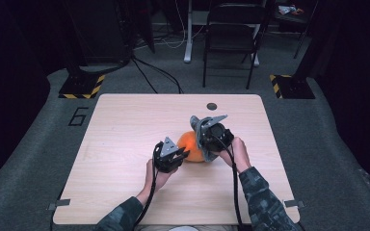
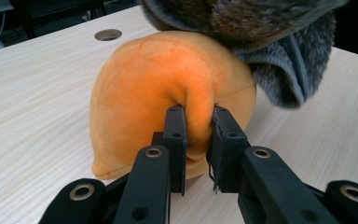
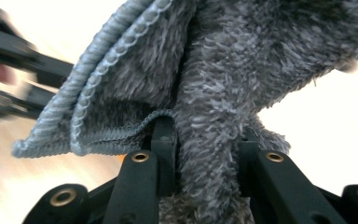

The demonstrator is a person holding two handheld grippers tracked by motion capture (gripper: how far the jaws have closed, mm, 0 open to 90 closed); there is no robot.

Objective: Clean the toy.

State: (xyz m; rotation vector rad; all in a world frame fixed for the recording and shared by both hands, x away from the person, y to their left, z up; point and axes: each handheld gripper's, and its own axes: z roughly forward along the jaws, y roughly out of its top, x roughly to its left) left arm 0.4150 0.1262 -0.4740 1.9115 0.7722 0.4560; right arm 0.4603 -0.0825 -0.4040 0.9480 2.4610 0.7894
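An orange plush lump (image 1: 191, 146) lies near the middle of the wooden table (image 1: 125, 125). My left gripper (image 1: 180, 155) is at its left side and shut on a fold of the orange plush (image 2: 168, 79), pinched between the two black jaws. My right gripper (image 1: 207, 144) is at the plush's right and shut on a grey fluffy cloth (image 3: 223, 93), which bunches between its jaws with a stitched hem (image 3: 93, 70) hanging to one side. That grey cloth (image 2: 270, 56) drapes over the top right of the orange plush. The left gripper's black parts (image 3: 9, 46) show blurred behind the cloth.
A round cable hole (image 1: 212, 106) sits near the table's far edge. Beyond the table stand a black folding chair (image 1: 231, 33) and two stand bases with yellow-black tape (image 1: 82, 86). Bare wood lies left and right of the hands.
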